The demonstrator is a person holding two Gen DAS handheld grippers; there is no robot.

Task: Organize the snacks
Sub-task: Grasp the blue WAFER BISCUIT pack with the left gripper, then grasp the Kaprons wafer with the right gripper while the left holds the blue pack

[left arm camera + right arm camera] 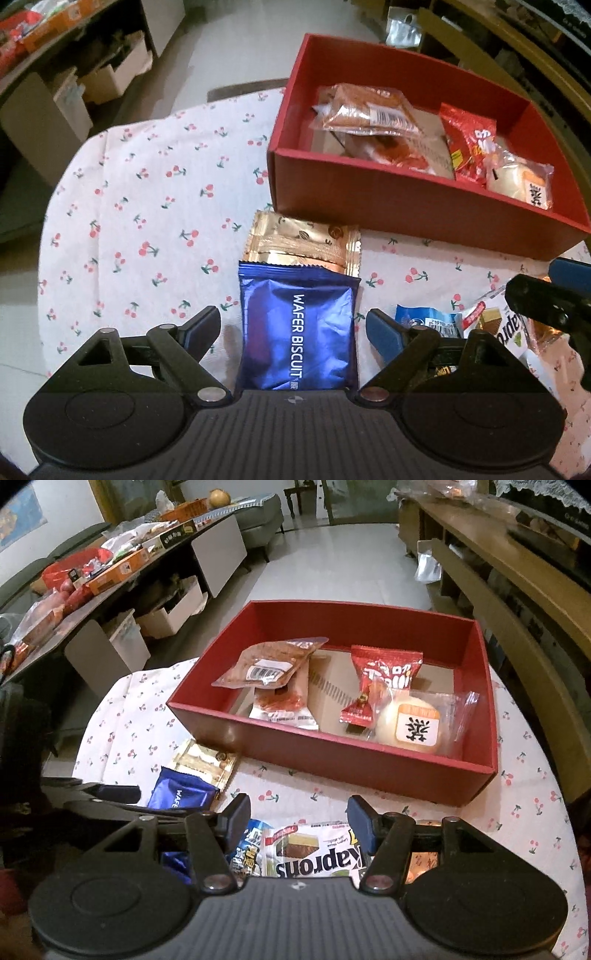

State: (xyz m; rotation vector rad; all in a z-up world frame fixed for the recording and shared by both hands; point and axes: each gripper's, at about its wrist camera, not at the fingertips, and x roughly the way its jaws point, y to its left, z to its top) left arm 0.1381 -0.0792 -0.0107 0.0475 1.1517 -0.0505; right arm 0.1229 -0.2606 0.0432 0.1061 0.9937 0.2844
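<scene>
- Left wrist view: left tongs [293,326] spread wide, straddling the blue wafer biscuit packet [297,328] flat on the bench [122,206]; gaps on both sides, pads not pressing.
- Just ahead of those tongs, partly tucked under the blue packet: gold packet [306,243], not yet boxed.
- Farther ahead and to the right: red box [406,206], already holding several snacks: clear-wrapped brown snack [364,109], red packet [469,147], round white bun [517,177].
- Right wrist view: right tongs [297,823] about half open, poised over the white Kaprons packet [317,853]; packet between the fingers, not gripped as far as visible.
- Beside that, toward the left finger: small blue-and-white packet [249,845], loose on the bench.
- Judged progress: roughly half done; four or five items in the box, at least four left outside.
- Hard to make out: orange-tinted thing [424,864] behind the right finger, mostly hidden by the tongs' body.
- Lower part of the Kaprons packet cut off by the housing; bottom layer of the box partly covered by the upper wrappers, exact count uncertain.
</scene>
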